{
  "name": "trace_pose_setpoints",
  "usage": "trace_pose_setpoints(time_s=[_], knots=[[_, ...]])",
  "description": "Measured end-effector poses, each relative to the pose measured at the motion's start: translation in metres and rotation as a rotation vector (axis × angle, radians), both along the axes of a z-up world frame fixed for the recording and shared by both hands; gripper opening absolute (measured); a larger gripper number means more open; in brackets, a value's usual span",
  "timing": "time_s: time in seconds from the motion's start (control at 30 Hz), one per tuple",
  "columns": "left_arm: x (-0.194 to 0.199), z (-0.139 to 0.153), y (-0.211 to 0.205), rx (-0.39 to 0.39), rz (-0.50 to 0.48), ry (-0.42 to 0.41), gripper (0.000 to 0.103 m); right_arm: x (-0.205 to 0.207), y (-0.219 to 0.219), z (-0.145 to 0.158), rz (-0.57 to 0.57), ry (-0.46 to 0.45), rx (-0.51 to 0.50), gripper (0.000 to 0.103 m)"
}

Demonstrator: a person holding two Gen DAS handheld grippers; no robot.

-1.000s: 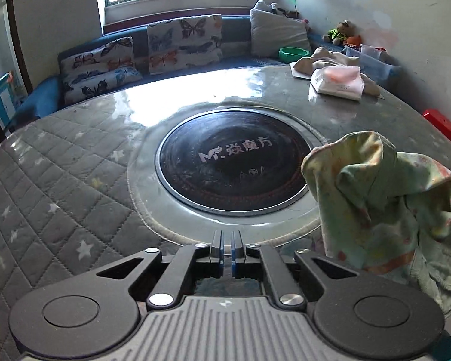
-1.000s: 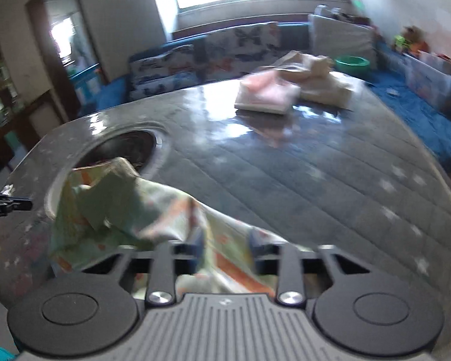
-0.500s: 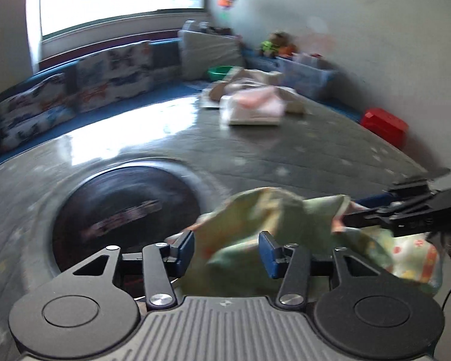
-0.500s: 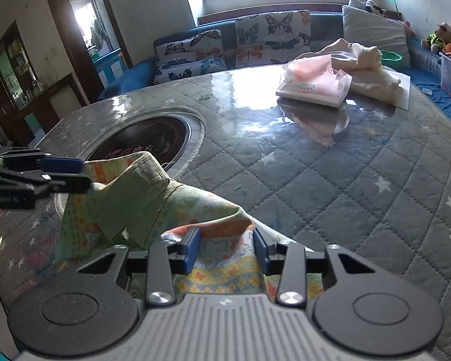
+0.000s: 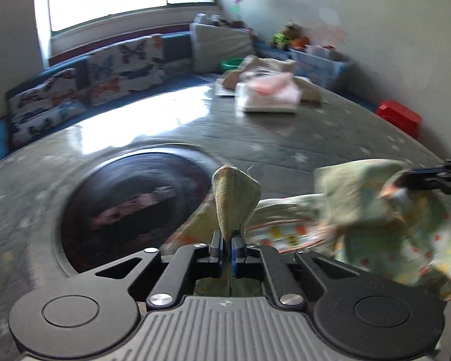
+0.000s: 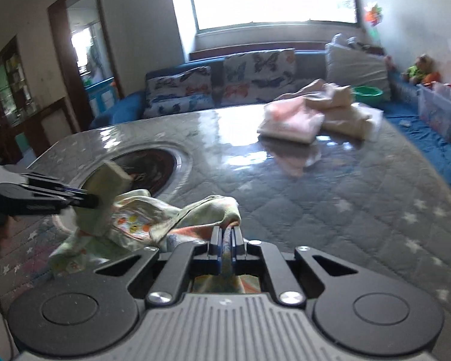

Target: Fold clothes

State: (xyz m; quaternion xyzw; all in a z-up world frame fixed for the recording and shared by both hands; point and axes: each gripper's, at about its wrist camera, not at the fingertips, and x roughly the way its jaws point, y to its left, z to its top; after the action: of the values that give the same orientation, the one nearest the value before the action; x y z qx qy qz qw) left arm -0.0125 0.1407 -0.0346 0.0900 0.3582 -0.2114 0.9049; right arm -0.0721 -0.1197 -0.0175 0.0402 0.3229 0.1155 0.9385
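Garment (image 5: 360, 219), pale green with orange and yellow print, hanging bunched just above the near edge of the bench (image 5: 285, 150), to the right of the dark round inset plate (image 5: 129, 204). Being gripped at two places at once. Left gripper (image 5: 228, 242) pinching a ribbed green edge of the garment, fingers (image 5: 216, 245) pressed together on the cloth, a fold standing up above them. Right gripper (image 6: 225, 245) likewise clamping a patterned fold, fingers (image 6: 215, 243) pressed together with fabric running between them and showing below. Right gripper also showing at the right edge of the left wrist view, nipping the far corner of the garment; left gripper appearing at the left edge of the right wrist view, nipping a thick folded green band. Cloth between the two grips sagging in loose folds toward the quilted, star-patterned bench cover.

Folded pink garment (image 6: 291, 120) lying well beyond the inset plate, at the far side of the bench, touching a crumpled beige pile (image 6: 339, 105) beside it. Butterfly-print cushions (image 6: 219, 87) lining the blue seat behind the bench. Both views slightly motion-blurred.
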Motion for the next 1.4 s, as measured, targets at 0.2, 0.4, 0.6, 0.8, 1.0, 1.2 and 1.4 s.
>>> trace_pose_setpoints(time_s=[0.2,0.4,0.6,0.8,1.0,1.2,1.4], knots=[[-0.019,0.011,0.064,0.024,0.146,-0.026,0.005,-0.030,-0.037,0.003,-0.206,0.019,-0.070,0.005],[-0.035,0.006,0.115,0.068,0.245,0.031,0.009,-0.045,-0.063,-0.002,-0.313,0.070,-0.092,0.018],[-0.034,0.015,0.116,0.090,0.250,0.019,0.032,-0.023,-0.057,0.026,-0.223,-0.042,-0.064,0.026],[-0.018,0.024,0.073,0.048,0.135,-0.014,0.051,0.032,-0.020,-0.003,-0.007,0.077,-0.043,0.029],[0.022,0.010,0.014,0.013,-0.003,0.024,0.062,0.060,0.000,-0.033,0.062,0.165,-0.078,0.036],[0.065,-0.013,-0.027,0.031,-0.064,0.080,0.070,0.073,0.005,-0.039,0.158,0.212,-0.157,0.037],[0.081,-0.028,-0.039,-0.018,-0.135,0.150,0.055,0.080,0.008,-0.043,0.239,0.244,-0.201,0.039]])
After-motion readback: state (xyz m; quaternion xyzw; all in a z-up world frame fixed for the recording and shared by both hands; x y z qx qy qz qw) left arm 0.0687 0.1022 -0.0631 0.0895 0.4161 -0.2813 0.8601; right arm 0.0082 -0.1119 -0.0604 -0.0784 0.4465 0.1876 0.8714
